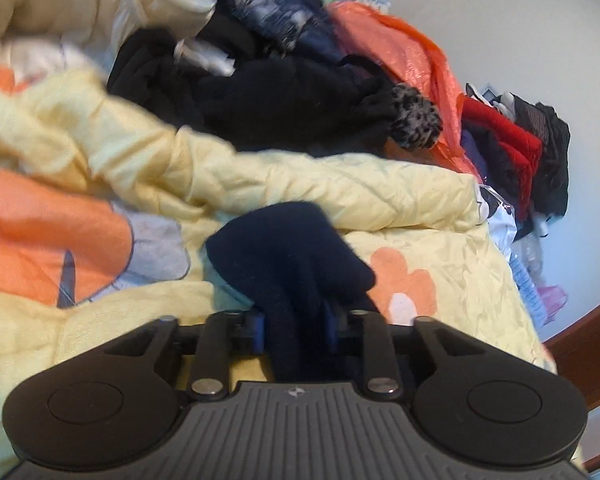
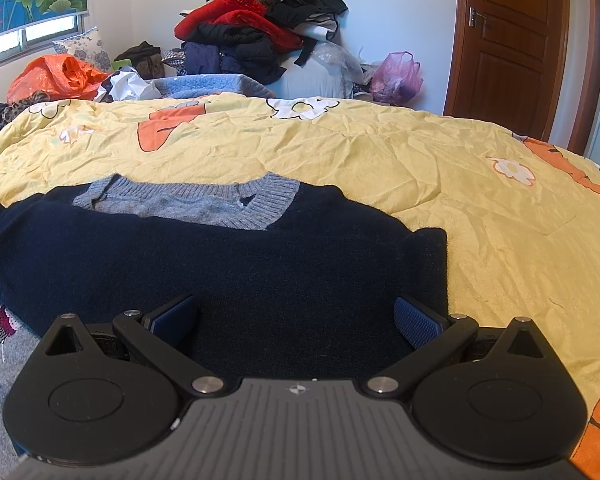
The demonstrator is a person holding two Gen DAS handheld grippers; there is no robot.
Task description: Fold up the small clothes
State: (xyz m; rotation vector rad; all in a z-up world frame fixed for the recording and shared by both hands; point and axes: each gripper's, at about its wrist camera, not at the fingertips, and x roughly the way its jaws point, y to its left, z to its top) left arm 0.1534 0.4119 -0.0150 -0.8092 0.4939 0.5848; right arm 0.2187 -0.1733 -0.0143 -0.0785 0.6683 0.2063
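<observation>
A small navy sweater (image 2: pixel 228 264) with a grey ribbed V-neck collar (image 2: pixel 204 200) lies flat on the yellow flowered quilt (image 2: pixel 380 160). My right gripper (image 2: pixel 296 320) is open just above its lower part, blue pads (image 2: pixel 416 322) spread wide and empty. In the left wrist view my left gripper (image 1: pixel 296 328) is shut on a bunched part of the navy sweater (image 1: pixel 288 248), likely a sleeve, which rises from between the pads over the quilt (image 1: pixel 340 184).
A pile of black and dark clothes (image 1: pixel 260 92) and an orange plastic bag (image 1: pixel 400 48) lie beyond the quilt. A heap of red and black clothes (image 2: pixel 260 20) stands against the far wall, with a pink bag (image 2: pixel 396 74). A wooden door (image 2: pixel 512 40) is at right.
</observation>
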